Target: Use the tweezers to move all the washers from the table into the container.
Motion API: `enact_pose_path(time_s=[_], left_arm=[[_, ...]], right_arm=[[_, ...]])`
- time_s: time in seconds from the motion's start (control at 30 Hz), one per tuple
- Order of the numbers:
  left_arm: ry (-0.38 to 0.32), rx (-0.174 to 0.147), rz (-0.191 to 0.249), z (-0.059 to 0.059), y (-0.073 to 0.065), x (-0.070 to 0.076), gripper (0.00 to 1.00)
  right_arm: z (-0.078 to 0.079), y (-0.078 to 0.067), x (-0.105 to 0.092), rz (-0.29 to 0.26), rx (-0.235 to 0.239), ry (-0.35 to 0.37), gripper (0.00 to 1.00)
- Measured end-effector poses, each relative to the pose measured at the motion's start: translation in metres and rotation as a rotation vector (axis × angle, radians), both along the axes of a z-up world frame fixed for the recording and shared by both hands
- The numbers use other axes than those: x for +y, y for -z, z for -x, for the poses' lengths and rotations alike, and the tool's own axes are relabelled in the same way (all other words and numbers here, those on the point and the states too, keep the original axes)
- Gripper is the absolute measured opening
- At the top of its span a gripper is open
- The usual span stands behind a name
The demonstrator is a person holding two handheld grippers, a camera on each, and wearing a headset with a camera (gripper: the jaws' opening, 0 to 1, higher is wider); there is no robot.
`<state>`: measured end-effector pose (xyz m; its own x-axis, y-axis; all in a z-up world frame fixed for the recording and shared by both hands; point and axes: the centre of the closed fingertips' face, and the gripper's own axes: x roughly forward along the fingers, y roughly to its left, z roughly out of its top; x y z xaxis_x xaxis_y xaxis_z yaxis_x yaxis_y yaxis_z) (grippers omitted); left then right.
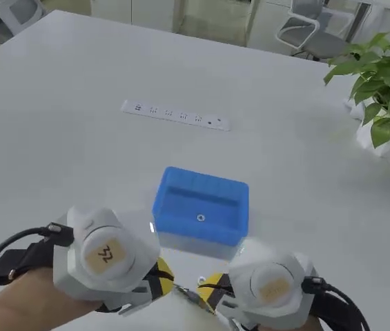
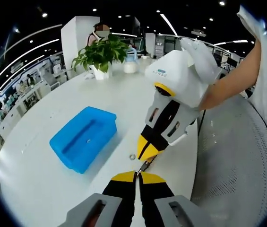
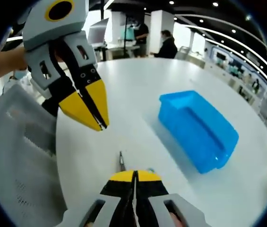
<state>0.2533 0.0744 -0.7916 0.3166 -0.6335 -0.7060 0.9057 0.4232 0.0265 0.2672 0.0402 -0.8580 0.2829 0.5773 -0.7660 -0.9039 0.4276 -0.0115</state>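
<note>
Right gripper (image 3: 134, 174) clamped on tweezers (image 3: 121, 163), tip poking out ahead. Left gripper (image 2: 137, 174) jaws together, nothing between them. Washer (image 2: 132, 156) flat on table (image 2: 38, 189), just past the tips. Container (image 2: 93, 152) beyond holds second washer (image 2: 88, 140). Washer probably light, hard and slippery, so pinch across the rim.

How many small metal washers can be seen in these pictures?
2: one small metal washer inside the blue plastic container; a second washer on the white table near it. Others may be hidden.
</note>
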Motion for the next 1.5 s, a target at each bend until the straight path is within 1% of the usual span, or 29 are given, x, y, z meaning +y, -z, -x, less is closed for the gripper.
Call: enact_pose_path(time_s=[0.1,0.2,0.27,0.33,0.37,0.4,0.43,0.47,0.53,0.57,0.6,0.63,0.67,0.7,0.77,0.9,0.93,1.03,1.07,1.1,1.17,1.2,1.23,1.27,1.3,1.33,1.37,1.4,1.5], left_arm=[[-0.006,0.008,0.000,0.001,0.001,0.002,0.00],[-0.002,0.000,-0.006,0.001,-0.001,0.002,0.00],[0.013,-0.010,-0.012,0.001,-0.003,-0.003,0.00],[0.025,-0.020,-0.015,0.000,-0.005,-0.008,0.03],[0.050,-0.026,-0.021,0.000,-0.005,-0.013,0.04],[0.055,-0.020,-0.026,0.000,-0.004,-0.016,0.04],[0.049,-0.005,-0.029,0.000,-0.003,-0.021,0.05],[0.038,0.028,-0.026,0.002,0.000,-0.024,0.08],[0.031,0.107,-0.032,0.011,0.009,-0.030,0.13],[0.042,0.099,-0.032,0.011,0.012,-0.034,0.15],[0.056,0.107,-0.042,0.016,0.017,-0.037,0.18],[0.055,0.125,-0.054,0.019,0.021,-0.039,0.21],[0.049,0.154,-0.062,0.025,0.027,-0.041,0.26],[0.043,0.173,-0.065,0.028,0.030,-0.043,0.28],[0.033,0.184,-0.071,0.032,0.035,-0.047,0.30],[-0.023,0.239,-0.093,0.041,0.049,-0.047,0.41],[-0.031,0.234,-0.094,0.041,0.051,-0.047,0.43],[-0.050,0.222,-0.137,0.043,0.061,-0.043,0.41],[-0.052,0.224,-0.139,0.044,0.064,-0.043,0.40],[-0.052,0.237,-0.143,0.046,0.067,-0.042,0.38],[-0.053,0.248,-0.144,0.050,0.069,-0.041,0.35],[-0.041,0.223,-0.147,0.049,0.069,-0.041,0.32],[-0.031,0.218,-0.155,0.049,0.071,-0.040,0.24],[-0.032,0.203,-0.160,0.050,0.070,-0.039,0.21],[-0.013,0.173,-0.170,0.048,0.070,-0.038,0.16],[0.007,0.184,-0.174,0.051,0.070,-0.038,0.11],[-0.005,0.189,-0.173,0.051,0.070,-0.038,0.06],[-0.009,0.185,-0.170,0.049,0.071,-0.037,0.03],[0.002,0.179,-0.158,0.048,0.071,-0.036,0.00]], right_arm=[[0.002,0.000,0.003,-0.009,0.016,0.010,0.00],[-0.001,-0.005,0.003,-0.021,0.002,0.024,0.00],[-0.003,-0.011,-0.001,-0.025,-0.010,0.042,0.00],[-0.008,-0.018,-0.014,-0.038,-0.032,0.100,0.00],[-0.007,-0.024,-0.019,-0.043,-0.035,0.116,0.00],[-0.007,-0.030,-0.026,-0.056,-0.043,0.142,0.00],[-0.008,-0.032,-0.031,-0.064,-0.048,0.164,0.00],[-0.008,-0.034,-0.035,-0.070,-0.050,0.180,0.00],[-0.007,-0.041,-0.045,-0.076,-0.060,0.209,0.00],[-0.007,-0.045,-0.051,-0.079,-0.068,0.222,0.00],[-0.007,-0.046,-0.052,-0.079,-0.071,0.227,0.00],[-0.007,-0.051,-0.057,-0.081,-0.082,0.243,0.00],[-0.007,-0.053,-0.059,-0.084,-0.087,0.252,0.00],[-0.007,-0.057,-0.062,-0.092,-0.093,0.268,0.00],[-0.006,-0.062,-0.065,-0.102,-0.100,0.283,0.00],[-0.006,-0.063,-0.068,-0.105,-0.108,0.297,0.00],[-0.005,-0.063,-0.068,-0.106,-0.107,0.300,0.00],[-0.002,-0.062,-0.068,-0.108,-0.103,0.300,0.00],[-0.001,-0.062,-0.067,-0.107,-0.104,0.298,0.00],[-0.001,-0.062,-0.068,-0.104,-0.107,0.296,0.00],[0.001,-0.060,-0.069,-0.100,-0.108,0.295,0.00],[0.001,-0.059,-0.069,-0.102,-0.106,0.299,0.00],[0.003,-0.060,-0.070,-0.105,-0.103,0.302,0.00],[0.003,-0.060,-0.070,-0.107,-0.099,0.305,0.00],[0.004,-0.059,-0.071,-0.109,-0.096,0.309,0.00],[0.004,-0.058,-0.071,-0.110,-0.095,0.310,0.00],[0.005,-0.059,-0.071,-0.109,-0.093,0.311,0.00],[0.005,-0.059,-0.071,-0.109,-0.092,0.311,0.00],[0.007,-0.058,-0.073,-0.103,-0.093,0.310,0.00]])
